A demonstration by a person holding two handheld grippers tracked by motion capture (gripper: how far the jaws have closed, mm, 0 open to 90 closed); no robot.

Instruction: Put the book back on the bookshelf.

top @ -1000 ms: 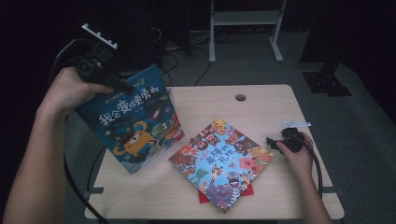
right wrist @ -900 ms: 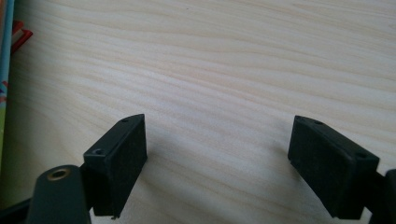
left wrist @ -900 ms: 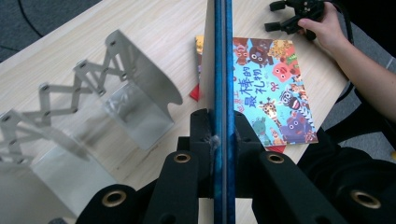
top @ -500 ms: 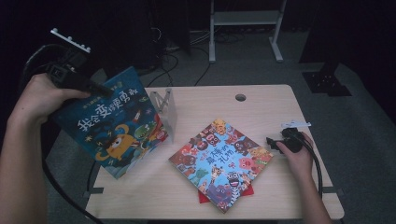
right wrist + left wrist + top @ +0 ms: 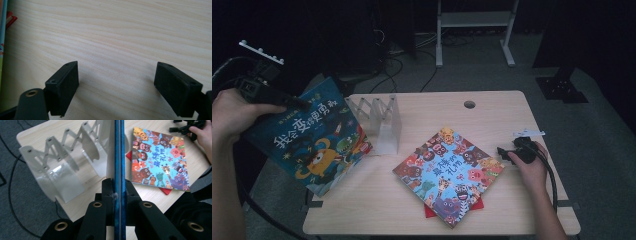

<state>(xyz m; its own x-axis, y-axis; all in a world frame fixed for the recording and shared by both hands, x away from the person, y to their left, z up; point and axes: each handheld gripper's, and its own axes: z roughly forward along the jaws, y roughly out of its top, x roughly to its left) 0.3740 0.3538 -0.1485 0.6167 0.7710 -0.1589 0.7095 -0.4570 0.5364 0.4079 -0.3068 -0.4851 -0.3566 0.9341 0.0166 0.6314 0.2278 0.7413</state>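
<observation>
Blue picture book (image 5: 309,145), clamped edge-on in my left gripper (image 5: 117,192), needs aligning with a slot of the clear accordion book rack (image 5: 379,120). I lower it upright. My right gripper (image 5: 116,87) rests spread, holding nothing.

book rack (image 5: 379,122) blocks left — bare tabletop (image 5: 492,112) beyond

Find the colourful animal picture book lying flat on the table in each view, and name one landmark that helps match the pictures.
High view: the animal picture book lies at the table's centre, turned like a diamond, on something red.
Left gripper view: upper right, right of the held blue book's edge.
Right gripper view: a thin strip of its cover at the far left edge.
Shared landmark: the red corner poking out beneath it.
</observation>
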